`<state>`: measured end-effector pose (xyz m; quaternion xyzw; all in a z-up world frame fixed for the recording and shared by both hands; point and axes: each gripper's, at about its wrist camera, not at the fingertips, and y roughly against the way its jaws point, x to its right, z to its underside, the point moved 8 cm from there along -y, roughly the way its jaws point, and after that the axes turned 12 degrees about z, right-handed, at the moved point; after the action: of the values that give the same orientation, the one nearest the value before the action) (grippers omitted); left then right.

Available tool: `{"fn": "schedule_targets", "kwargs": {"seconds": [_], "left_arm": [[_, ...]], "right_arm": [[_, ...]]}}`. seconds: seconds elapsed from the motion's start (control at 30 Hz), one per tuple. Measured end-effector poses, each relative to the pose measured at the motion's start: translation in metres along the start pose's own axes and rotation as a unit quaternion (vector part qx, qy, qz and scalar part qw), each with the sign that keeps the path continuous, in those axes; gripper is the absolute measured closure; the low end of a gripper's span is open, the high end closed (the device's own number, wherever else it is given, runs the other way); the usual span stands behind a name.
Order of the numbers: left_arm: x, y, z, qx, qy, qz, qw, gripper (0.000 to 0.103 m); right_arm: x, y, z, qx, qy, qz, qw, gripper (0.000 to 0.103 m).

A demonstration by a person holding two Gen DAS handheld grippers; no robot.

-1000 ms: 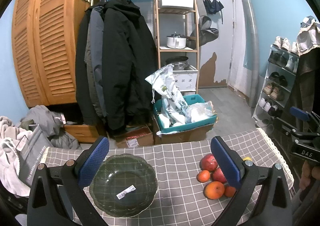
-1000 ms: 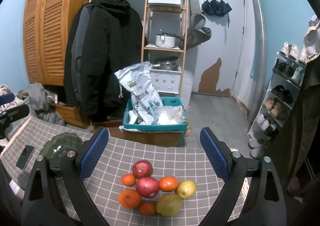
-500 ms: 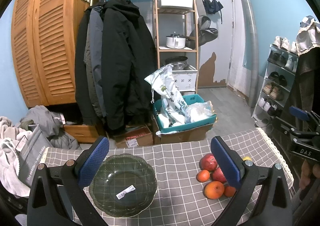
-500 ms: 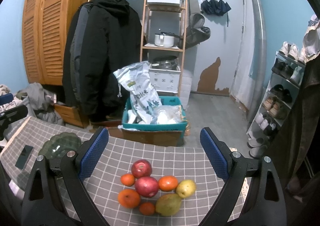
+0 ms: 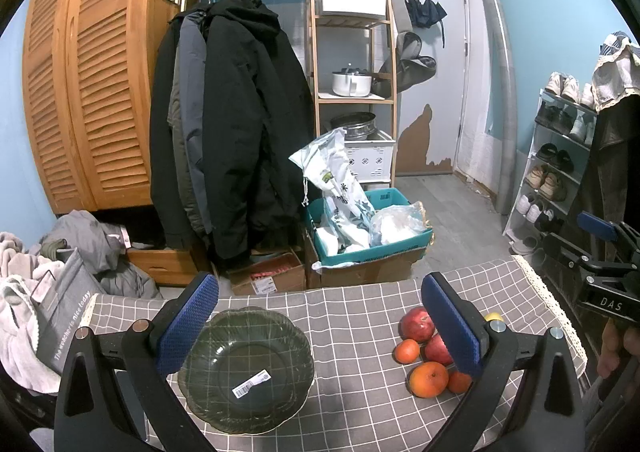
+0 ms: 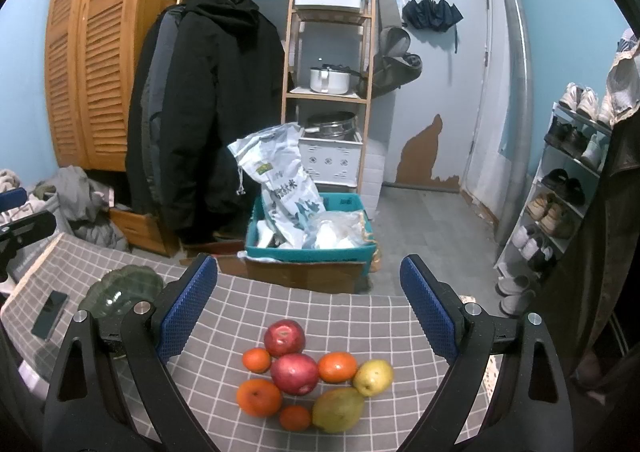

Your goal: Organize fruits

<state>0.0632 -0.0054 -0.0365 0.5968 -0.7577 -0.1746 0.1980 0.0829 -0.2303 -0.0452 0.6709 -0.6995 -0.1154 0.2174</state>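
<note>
Two red apples (image 6: pixel 284 337), four oranges (image 6: pixel 259 397), a yellow pear (image 6: pixel 373 377) and a green pear (image 6: pixel 338 409) sat clustered on the checked tablecloth (image 6: pixel 340 312), beside one glass bowl (image 5: pixel 246 370) and one phone (image 6: pixel 50 314).

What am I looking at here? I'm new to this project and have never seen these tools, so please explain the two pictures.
There is no robot: a person holds a two-finger gripper in each hand, and each gripper carries a fisheye camera looking forward along its blue-padded fingers.

The left wrist view shows the left gripper open and empty above a green glass bowl with a barcode sticker inside. At its far right edge you see the other gripper's black body and part of a hand.

The right wrist view shows the right gripper, also open and empty, over the fruit pile: two red apples, four oranges and two yellow-green pears.

Everything lies on a grey checked tablecloth, with a dark phone near the bowl. Nothing is held yet.
</note>
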Motion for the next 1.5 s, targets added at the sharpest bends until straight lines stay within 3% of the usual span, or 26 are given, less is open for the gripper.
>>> {"fn": "schedule_targets", "kwargs": {"seconds": [1.13,1.5], "left_arm": [[-0.001,0.0,0.001,0.0,0.001,0.001,1.0,0.001],[0.02,-0.023,0.028,-0.04,-0.007,0.01,0.9991,0.001]], "right_arm": [[0.012,-0.003,-0.001,-0.005,-0.02,-0.001,1.0,0.012],[0.023,-0.021,0.019,-0.044,-0.004,0.017,0.999,0.012]]}}
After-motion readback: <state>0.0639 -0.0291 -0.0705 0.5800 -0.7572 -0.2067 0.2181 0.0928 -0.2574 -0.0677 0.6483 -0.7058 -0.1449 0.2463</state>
